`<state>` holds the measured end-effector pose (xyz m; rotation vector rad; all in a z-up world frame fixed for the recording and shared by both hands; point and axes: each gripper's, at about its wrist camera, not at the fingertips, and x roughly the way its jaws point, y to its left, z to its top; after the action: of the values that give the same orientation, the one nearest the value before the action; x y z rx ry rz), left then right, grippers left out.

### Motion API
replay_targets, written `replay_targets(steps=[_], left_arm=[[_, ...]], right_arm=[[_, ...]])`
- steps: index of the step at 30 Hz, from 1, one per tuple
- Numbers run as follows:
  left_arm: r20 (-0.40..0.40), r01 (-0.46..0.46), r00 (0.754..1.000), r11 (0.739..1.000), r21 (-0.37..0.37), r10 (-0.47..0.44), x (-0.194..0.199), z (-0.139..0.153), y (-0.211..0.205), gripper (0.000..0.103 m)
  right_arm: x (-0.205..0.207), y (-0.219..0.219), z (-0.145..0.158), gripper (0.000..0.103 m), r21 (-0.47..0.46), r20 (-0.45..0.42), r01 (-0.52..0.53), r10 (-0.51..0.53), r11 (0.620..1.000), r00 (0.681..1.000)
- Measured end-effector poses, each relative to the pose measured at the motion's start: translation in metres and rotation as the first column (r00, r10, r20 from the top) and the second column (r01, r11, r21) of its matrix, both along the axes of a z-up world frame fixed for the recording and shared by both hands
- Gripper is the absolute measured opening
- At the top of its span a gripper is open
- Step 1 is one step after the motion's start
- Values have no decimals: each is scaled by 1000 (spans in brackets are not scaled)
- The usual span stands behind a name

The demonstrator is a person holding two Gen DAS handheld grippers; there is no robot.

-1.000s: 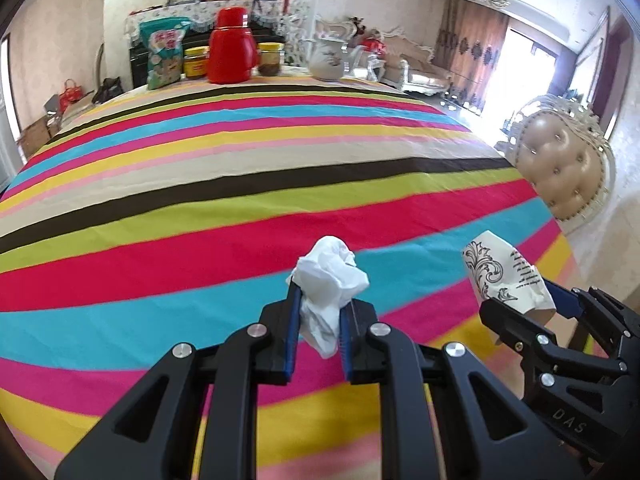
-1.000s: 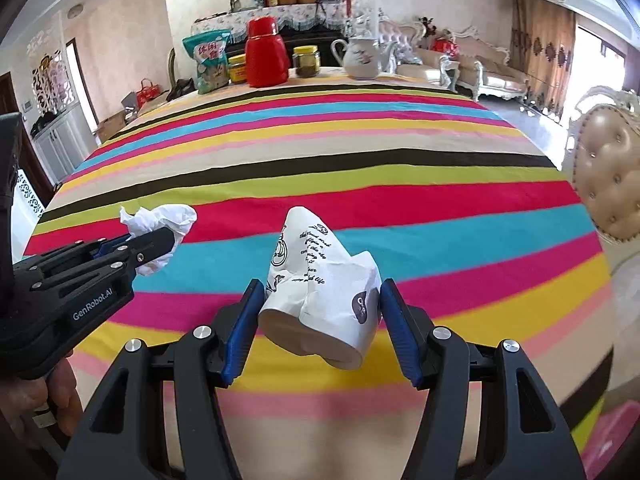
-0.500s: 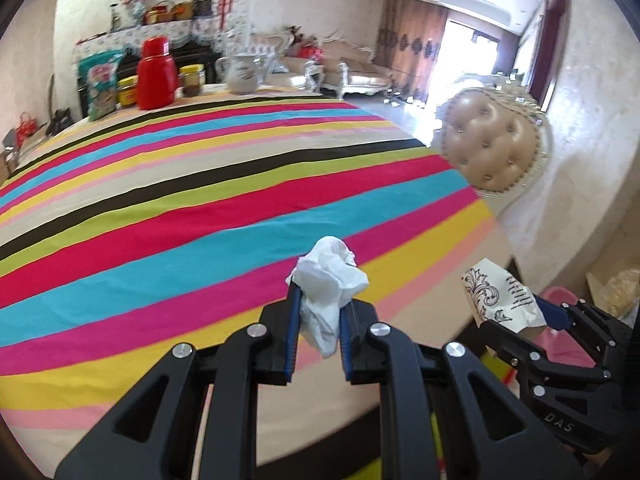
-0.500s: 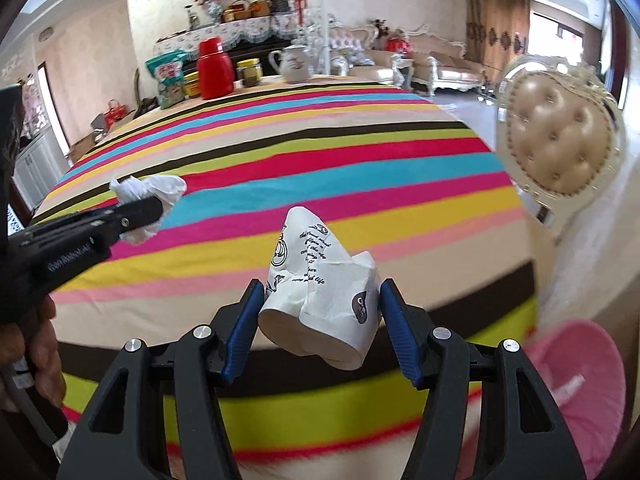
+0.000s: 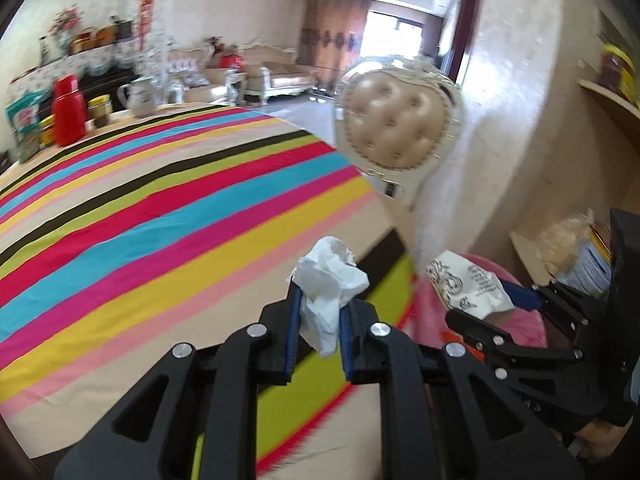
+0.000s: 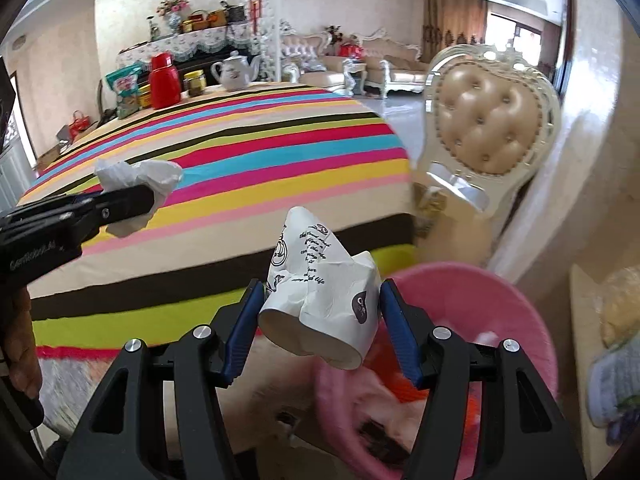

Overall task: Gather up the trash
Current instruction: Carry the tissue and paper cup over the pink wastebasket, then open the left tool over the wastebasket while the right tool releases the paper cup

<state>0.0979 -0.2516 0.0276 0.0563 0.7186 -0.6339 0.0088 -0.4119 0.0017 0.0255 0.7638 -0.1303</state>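
My left gripper [image 5: 319,322] is shut on a crumpled white tissue [image 5: 328,280], held in the air past the table's right edge; it also shows in the right wrist view [image 6: 132,184]. My right gripper [image 6: 322,312] is shut on a crushed white paper cup [image 6: 320,292] with black print, held just above the near rim of a pink bin [image 6: 500,300] on the floor. The cup also shows in the left wrist view [image 5: 468,290], with the pink bin [image 5: 524,326] behind it.
The striped tablecloth table [image 6: 240,152] lies to the left, with a red thermos [image 6: 164,80], jars, a snack bag and a white teapot [image 6: 236,72] at its far end. A tufted beige chair [image 6: 492,128] stands beside the bin. A wall and low shelf are at right.
Both grippers have swung right and off the table with their loads. The pink bin has come fully into the right wrist view, under the cup.
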Motion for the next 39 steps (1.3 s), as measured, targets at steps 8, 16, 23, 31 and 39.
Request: replay_targets(steps=[8, 16, 23, 31, 39], left_arm=[[-11, 139, 990, 990, 8, -139, -31, 2, -64, 17], [-23, 238, 971, 971, 26, -237, -44, 0, -113, 17], [-71, 327, 943, 944, 36, -324, -45, -13, -147, 19], [-127, 388, 917, 920, 52, -379, -36, -28, -170, 20], [-165, 403, 906, 914, 52, -390, -34, -39, -182, 45]], right_arm=[[-25, -50, 13, 57, 6, 22, 67, -67, 998, 997], [-47, -95, 8, 58, 27, 15, 174, -175, 984, 984], [-61, -115, -7, 58, 47, -21, 243, -242, 969, 970], [-76, -127, -16, 58, 56, -39, 286, -284, 957, 958], [-88, -133, -17, 63, 58, -43, 302, -300, 951, 953]])
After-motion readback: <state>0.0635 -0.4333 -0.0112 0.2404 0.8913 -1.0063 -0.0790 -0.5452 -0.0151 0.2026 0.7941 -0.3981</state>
